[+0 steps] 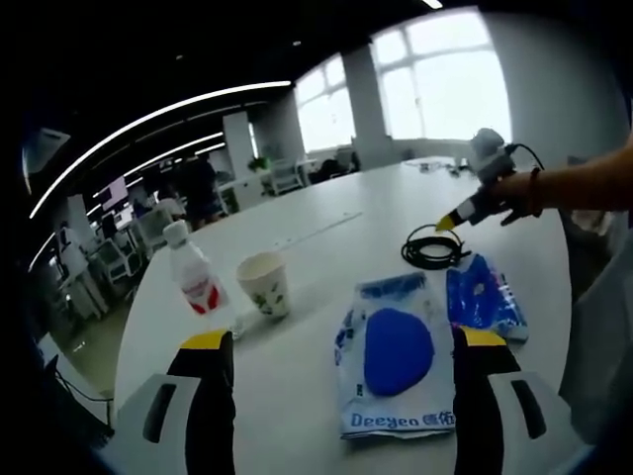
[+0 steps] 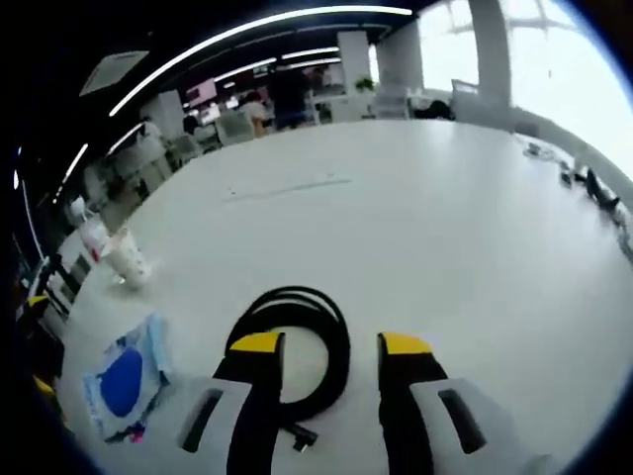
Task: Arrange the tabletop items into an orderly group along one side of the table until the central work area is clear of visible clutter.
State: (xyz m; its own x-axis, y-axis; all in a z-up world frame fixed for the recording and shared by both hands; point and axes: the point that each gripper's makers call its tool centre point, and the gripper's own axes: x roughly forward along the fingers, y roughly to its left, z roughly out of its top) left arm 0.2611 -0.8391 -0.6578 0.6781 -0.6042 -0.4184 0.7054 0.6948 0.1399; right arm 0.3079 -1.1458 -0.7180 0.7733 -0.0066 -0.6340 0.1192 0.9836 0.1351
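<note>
Little was grouped: your right gripper, fingers wide, hovered over the coiled cable; left gripper wide; desk centre cluttered.

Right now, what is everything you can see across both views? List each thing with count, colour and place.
Table: one, white, large, under everything.
Coiled cable: one, black, lying flat just ahead of the right gripper's open jaws.
Wipe packs: two, blue and white, side by side near the cable.
Paper cup: one, white with a green print, upright.
Bottle: one, clear with a white cap and red label, upright beside the cup.
Office desks and chairs: several, pale, in the background.
Left gripper: black jaws with yellow tips, open.
Right gripper: same colours, open, over the cable.
</note>
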